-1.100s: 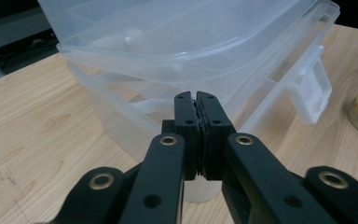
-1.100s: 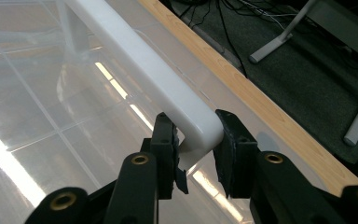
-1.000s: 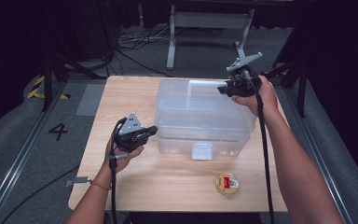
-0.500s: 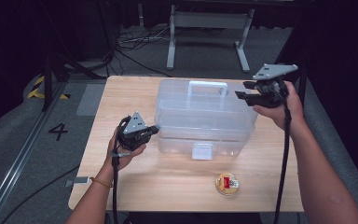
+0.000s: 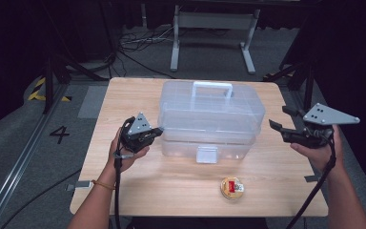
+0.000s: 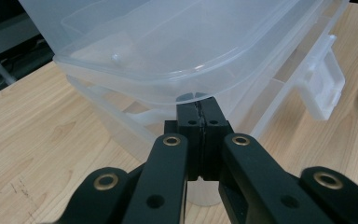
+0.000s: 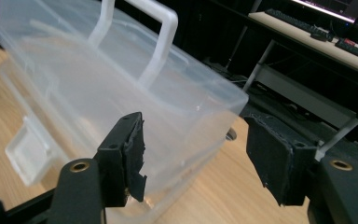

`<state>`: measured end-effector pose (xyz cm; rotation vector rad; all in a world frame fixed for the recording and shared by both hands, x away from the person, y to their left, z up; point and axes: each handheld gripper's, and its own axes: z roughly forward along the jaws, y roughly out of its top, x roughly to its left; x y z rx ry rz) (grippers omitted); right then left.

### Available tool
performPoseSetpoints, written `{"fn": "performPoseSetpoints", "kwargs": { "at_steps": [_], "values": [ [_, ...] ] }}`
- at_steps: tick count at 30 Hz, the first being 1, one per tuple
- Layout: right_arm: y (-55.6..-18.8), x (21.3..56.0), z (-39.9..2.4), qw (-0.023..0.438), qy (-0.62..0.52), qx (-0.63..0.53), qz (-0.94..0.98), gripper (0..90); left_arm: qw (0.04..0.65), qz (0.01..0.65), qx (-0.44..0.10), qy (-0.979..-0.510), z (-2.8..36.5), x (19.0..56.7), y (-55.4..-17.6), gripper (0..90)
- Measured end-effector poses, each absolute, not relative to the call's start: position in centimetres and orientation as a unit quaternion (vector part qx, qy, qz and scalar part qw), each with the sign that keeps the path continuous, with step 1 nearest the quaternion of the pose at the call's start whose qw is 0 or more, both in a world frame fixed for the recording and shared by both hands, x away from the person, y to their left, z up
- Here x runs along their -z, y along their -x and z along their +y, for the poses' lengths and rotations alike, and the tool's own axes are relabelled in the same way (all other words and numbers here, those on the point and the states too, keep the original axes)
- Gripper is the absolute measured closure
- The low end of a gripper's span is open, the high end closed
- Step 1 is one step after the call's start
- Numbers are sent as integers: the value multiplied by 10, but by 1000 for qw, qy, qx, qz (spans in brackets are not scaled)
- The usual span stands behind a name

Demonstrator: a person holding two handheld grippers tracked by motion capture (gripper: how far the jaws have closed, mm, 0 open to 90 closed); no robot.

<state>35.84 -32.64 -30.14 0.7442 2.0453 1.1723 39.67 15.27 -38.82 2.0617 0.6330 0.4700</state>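
A clear plastic storage box point(image 5: 209, 119) with a white carry handle point(image 5: 212, 88) stands closed in the middle of the wooden table point(image 5: 124, 95). My left gripper point(image 5: 157, 130) is shut, its tips at the box's left front corner. In the left gripper view the shut jaws point(image 6: 200, 109) press up under the lid's rim point(image 6: 168, 88), with nothing between them. My right gripper point(image 5: 279, 118) is held open beside the box's right end, apart from it. In the right gripper view the gripper point(image 7: 200, 154) frames the box's point(image 7: 98, 84) end wall and its handle point(image 7: 154, 42).
A small round tin point(image 5: 232, 187) with a red label lies on the table in front of the box. The box's front latch point(image 5: 206, 153) hangs down, closed. Past the far edge are a metal stand point(image 5: 214, 21) and floor cables. The right gripper hovers near the table's right edge.
My right gripper has left the box's handle and swung right and toward me, down beside the box's right end. The left gripper has stayed at the left front corner.
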Motion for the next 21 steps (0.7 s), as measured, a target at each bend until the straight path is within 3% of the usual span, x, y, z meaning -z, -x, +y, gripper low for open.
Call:
{"fn": "performPoseSetpoints", "kwargs": {
  "at_steps": [10,21],
  "values": [
    [-355,360,-330,306,-286,-421,805,370,452,256,-188,-834,152,385,-399,899],
    [-378,374,-319,311,-288,-419,803,404,446,257,-190,-836,151,382,-403,899]
  ]
}}
